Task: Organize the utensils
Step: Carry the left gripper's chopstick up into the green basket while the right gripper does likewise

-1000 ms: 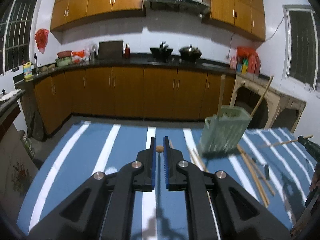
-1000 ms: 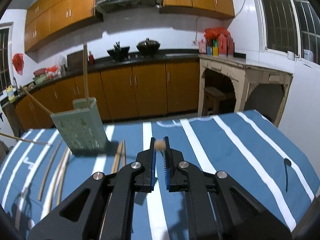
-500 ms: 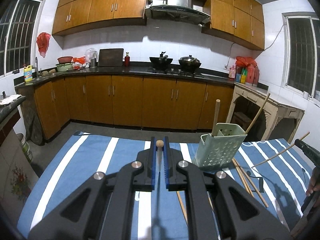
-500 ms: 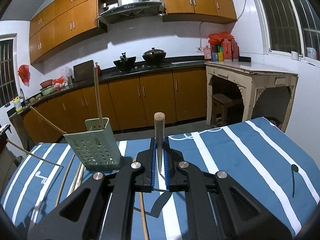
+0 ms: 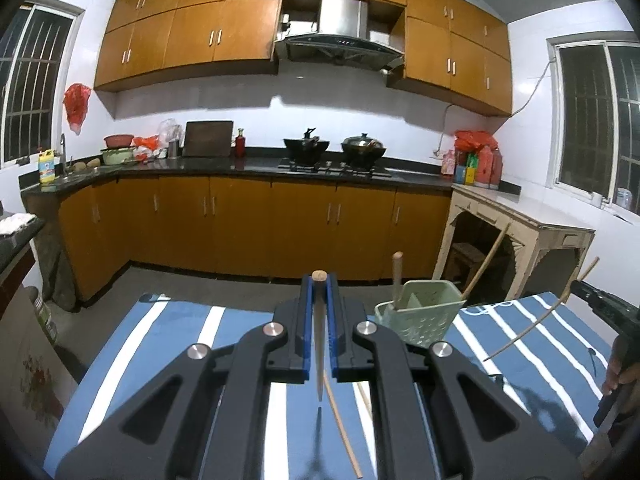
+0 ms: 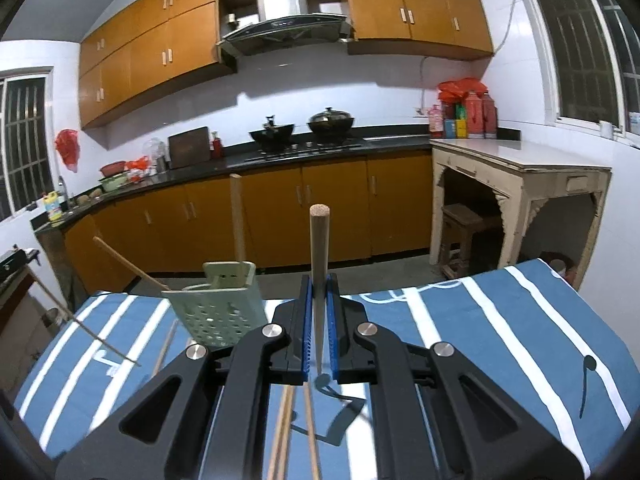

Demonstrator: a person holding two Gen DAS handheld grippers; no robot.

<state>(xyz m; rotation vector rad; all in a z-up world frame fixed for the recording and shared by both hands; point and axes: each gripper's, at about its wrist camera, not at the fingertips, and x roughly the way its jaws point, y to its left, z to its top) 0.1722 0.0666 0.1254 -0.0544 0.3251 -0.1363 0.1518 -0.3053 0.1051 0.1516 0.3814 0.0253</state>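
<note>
Left claw (image 5: pixel 319 312) is clamped on a wooden chopstick (image 5: pixel 319 344) standing upright between its blue pads, round butt end just above the tips and thin end hanging below over the striped counter (image 5: pixel 168 332). Right claw (image 6: pixel 319 312) is clamped on a second chopstick (image 6: pixel 319 256), also upright, butt sticking well above the pads. Green perforated holder (image 6: pixel 218 312) sits on the counter near, left of the right claw, with sticks in it; loose chopsticks (image 6: pixel 288 432) lie below the claw.

Upright wooden chopstick (image 6: pixel 319 264) beside tilted green perforated holder (image 6: pixel 218 312).
</note>
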